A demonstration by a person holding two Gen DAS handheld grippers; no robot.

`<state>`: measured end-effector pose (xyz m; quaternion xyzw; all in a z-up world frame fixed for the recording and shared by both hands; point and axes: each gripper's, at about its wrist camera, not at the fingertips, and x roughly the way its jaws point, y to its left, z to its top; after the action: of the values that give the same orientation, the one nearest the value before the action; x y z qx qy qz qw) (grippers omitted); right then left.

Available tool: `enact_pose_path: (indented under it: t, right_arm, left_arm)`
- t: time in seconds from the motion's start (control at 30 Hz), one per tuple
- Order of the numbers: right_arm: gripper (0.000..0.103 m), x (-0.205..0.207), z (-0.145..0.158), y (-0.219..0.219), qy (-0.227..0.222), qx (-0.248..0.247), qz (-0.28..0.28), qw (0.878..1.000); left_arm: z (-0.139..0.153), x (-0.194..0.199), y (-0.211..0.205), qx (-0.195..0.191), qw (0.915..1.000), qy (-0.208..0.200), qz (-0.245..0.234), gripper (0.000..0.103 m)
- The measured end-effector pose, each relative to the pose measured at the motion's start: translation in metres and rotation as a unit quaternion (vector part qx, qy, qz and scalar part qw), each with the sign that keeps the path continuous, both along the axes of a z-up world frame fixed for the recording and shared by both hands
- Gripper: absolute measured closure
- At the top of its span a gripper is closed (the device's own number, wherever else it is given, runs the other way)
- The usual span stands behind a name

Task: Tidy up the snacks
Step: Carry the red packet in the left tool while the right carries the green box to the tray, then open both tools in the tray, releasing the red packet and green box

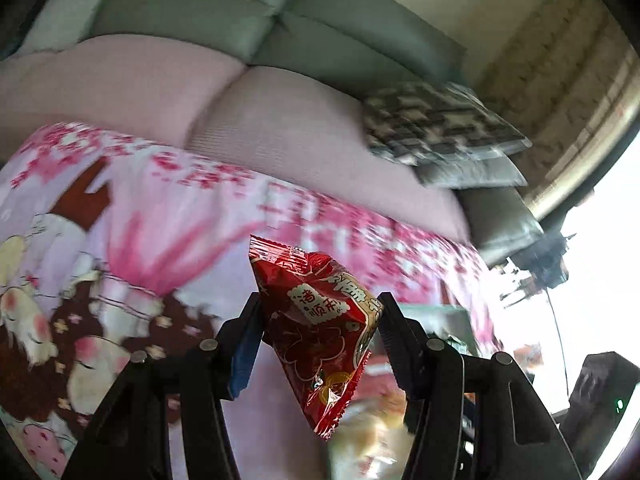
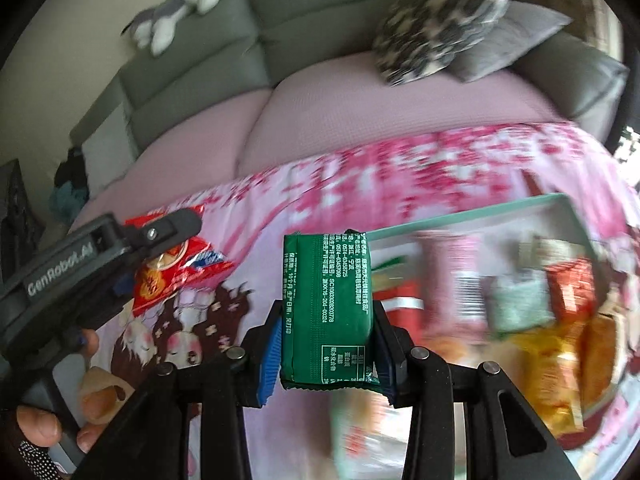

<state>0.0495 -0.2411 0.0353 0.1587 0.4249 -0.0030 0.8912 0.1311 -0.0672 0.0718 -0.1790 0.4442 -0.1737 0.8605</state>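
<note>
Both grippers are carrying a snack at once, so the step in hand looks like the transfer between pick-up and sorting. The left gripper point(image 1: 320, 320) is pinching a crinkly red foil snack packet with gold print point(image 1: 320, 320) across its middle, the packet hanging tilted above the pink cartoon-printed cloth point(image 1: 180, 208). The right gripper point(image 2: 326, 344) is pressing its jaws on a flat green plastic snack packet with white print point(image 2: 329, 304), holding it upright. To the right in the right wrist view, a shallow teal-rimmed tray point(image 2: 460, 216) is sitting on the cloth, with loose packets in and around it (blurred; roughly six or seven, in red, pink, pale green, orange and yellow). One tray is showing, and two packets are being held. Next, I judge, each packet is needing a place in or beside that tray, lowered flat among like ones before the jaws part. Beyond lies a pink-covered grey sofa point(image 2: 360, 120) with two cushions.
</note>
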Motion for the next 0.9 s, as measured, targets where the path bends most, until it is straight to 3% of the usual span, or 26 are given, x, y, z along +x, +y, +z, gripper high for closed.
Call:
enact_pose_path:
  t: [0.17, 0.33, 0.6, 0.83, 0.9]
  right_arm:
    - [0.061, -0.018, -0.011, -0.053, 0.019, -0.007, -0.062, 0.998]
    - [0.061, -0.027, -0.025, -0.080, 0.039, -0.008, -0.086, 0.996]
    - [0.061, -0.032, -0.036, -0.080, 0.048, -0.011, -0.075, 0.996]
    - [0.061, -0.030, -0.041, -0.079, 0.056, -0.015, -0.072, 0.996]
    - [0.061, -0.031, -0.043, -0.079, 0.061, -0.016, -0.074, 0.995]
  left_arm:
    - [-0.003, -0.011, -0.056, -0.005, 0.9978, 0.011, -0.066, 0.045]
    - [-0.016, -0.018, -0.098, 0.008, 0.9937, 0.030, -0.108, 0.045]
    - [-0.041, -0.013, -0.120, 0.020, 0.9897, 0.072, -0.122, 0.045]
    - [-0.045, -0.013, -0.120, 0.024, 0.9886, 0.091, -0.117, 0.043]
    - [-0.046, -0.014, -0.119, 0.023, 0.9883, 0.096, -0.116, 0.036]
